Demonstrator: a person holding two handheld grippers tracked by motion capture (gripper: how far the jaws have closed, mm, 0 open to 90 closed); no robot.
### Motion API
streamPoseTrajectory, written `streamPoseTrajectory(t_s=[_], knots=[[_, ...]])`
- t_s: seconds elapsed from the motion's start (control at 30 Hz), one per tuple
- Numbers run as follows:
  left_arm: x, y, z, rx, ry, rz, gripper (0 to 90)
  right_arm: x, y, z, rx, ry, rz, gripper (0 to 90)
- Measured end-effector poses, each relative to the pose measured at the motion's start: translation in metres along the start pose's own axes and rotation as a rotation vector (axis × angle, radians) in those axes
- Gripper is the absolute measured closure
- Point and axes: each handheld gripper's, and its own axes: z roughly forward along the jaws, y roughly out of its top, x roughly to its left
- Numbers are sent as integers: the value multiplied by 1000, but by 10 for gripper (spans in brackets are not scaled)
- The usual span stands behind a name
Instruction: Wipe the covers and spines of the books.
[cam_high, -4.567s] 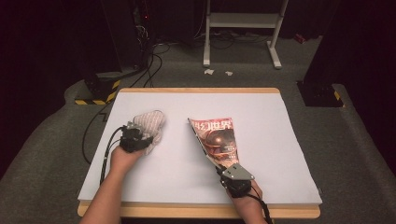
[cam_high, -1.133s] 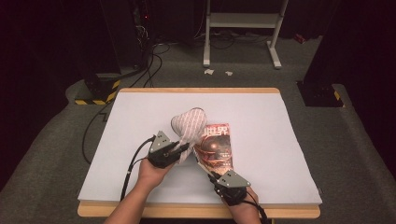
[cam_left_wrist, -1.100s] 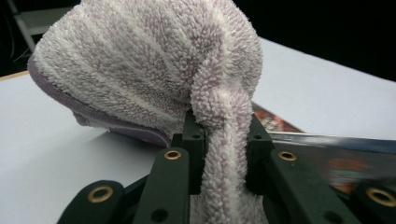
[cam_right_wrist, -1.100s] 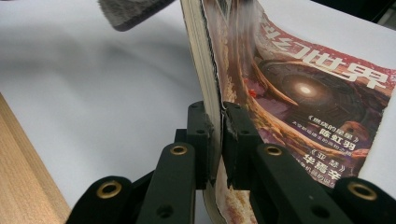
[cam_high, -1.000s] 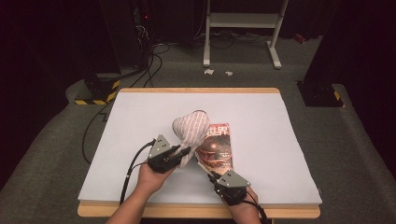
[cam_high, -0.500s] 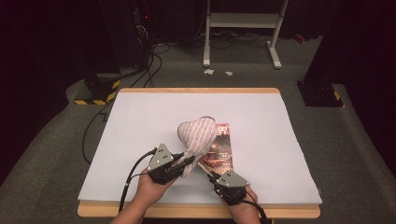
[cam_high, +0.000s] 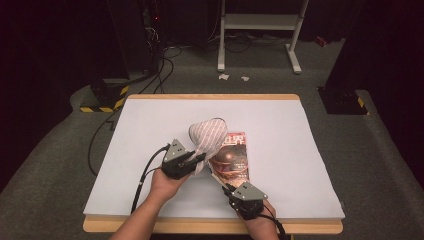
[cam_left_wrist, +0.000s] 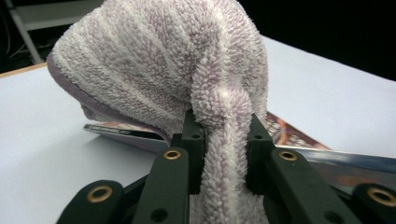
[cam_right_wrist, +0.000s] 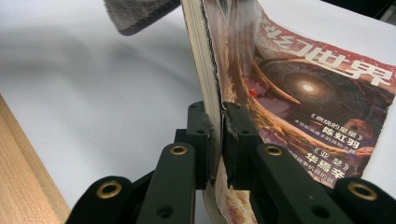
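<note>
Left gripper (cam_high: 200, 161): my jaws are pinching a bunched fold of the striped terry towel (cam_high: 209, 137). In the left gripper view the pinched fold runs down between the two jaws, and the rest of the towel (cam_left_wrist: 159, 60) domes up above them, pale with faint mauve stripes and a darker hem at its left edge.

From the high view the towel sits in a mound near the middle of the surface (cam_high: 150, 120), a little toward my side. Its right flank lies against or over the left edge of the magazine (cam_high: 232, 160); I cannot tell how much of the cover it hides. Under the towel, in the left gripper view, a thin dark edge of the magazine (cam_left_wrist: 126, 134) shows raised off the white surface.

Right gripper (cam_high: 226, 187): jaws pressed onto the near edge of the magazine. In the right gripper view they clamp the stack of pages close to the corner, with the page block (cam_right_wrist: 198, 51) standing up from the surface and the glossy cover (cam_right_wrist: 308, 93) sloping away to the right, red-brown artwork and white Chinese characters on it. A grey corner of the towel (cam_right_wrist: 137, 14) shows at the top of that view, just beside the page edges.

Both of my hands are low at the near edge of the surface, the left hand (cam_high: 167, 182) close beside the right hand (cam_high: 260, 222).
</note>
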Motion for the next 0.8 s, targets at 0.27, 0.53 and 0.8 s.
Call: streamPoseTrajectory(t_s=[0.27, 0.53, 0.8], knots=[[34, -7, 26, 39, 58, -60, 757, 0, 0, 1, 2, 2, -4, 825], [55, -9, 48, 81, 131, -55, 756, 1, 0, 1, 4, 2, -8, 825], [75, -13, 68, 122, 209, -80, 754, 1, -1, 1, 1, 5, -10, 824]])
